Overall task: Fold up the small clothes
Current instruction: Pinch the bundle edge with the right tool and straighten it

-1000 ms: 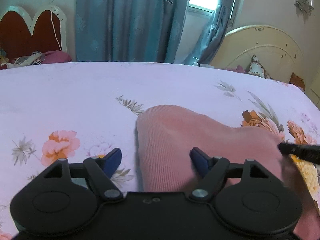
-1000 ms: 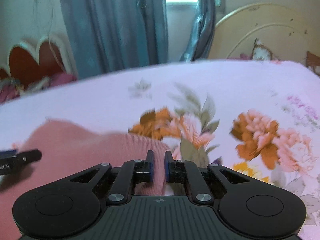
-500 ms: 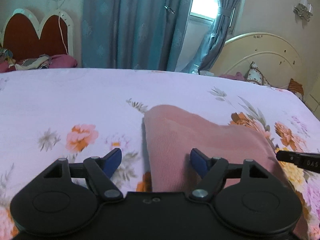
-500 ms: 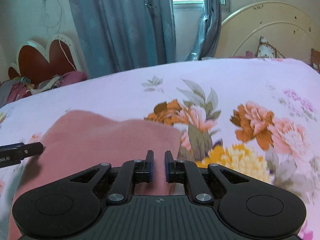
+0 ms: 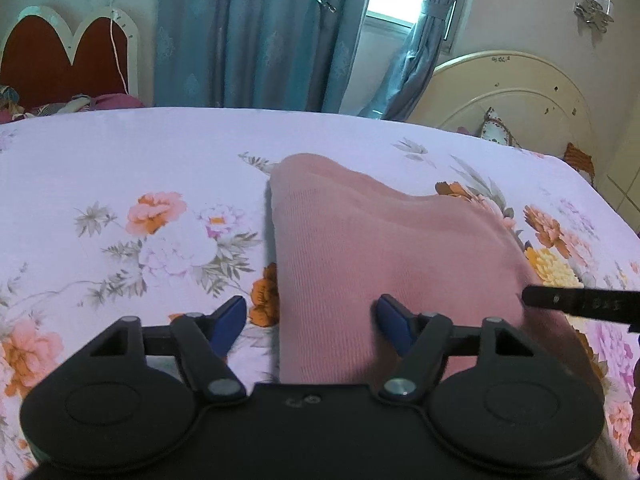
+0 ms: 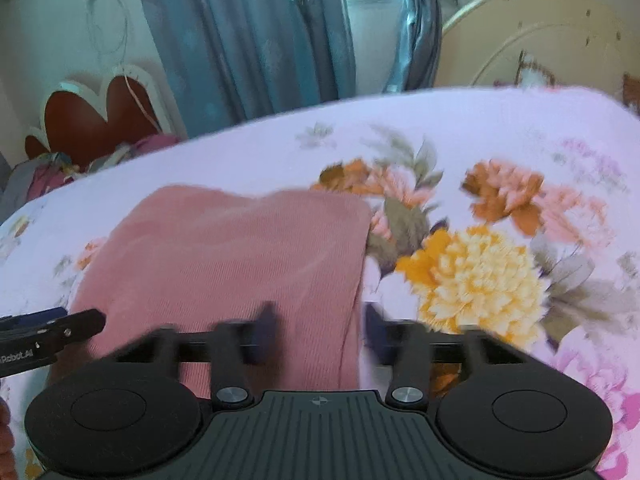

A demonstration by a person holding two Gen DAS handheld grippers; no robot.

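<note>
A folded pink knit garment [image 5: 384,248] lies flat on the flowered bedsheet [image 5: 132,160]. My left gripper [image 5: 312,320] hovers low over its near left edge. Its jaws are wide apart and closing, with that edge between them and no pad touching the cloth. In the right wrist view the garment [image 6: 232,256] shows again. My right gripper [image 6: 320,326] is over its near right edge, blurred. Its jaws are opening, the cloth's edge lies between them and they do not press on it. One finger of each gripper reaches into the other's view.
The bed runs far back to blue curtains [image 5: 248,32] and a window. A cream headboard [image 5: 508,104] stands at the right. A red heart-shaped headboard [image 5: 60,64] with heaped clothes is at the far left. Bare sheet lies around the garment.
The right jaws were nearly shut at the garment's edge and have parted. The left jaws have narrowed a little. Both grippers have drawn back toward the near edge of the garment.
</note>
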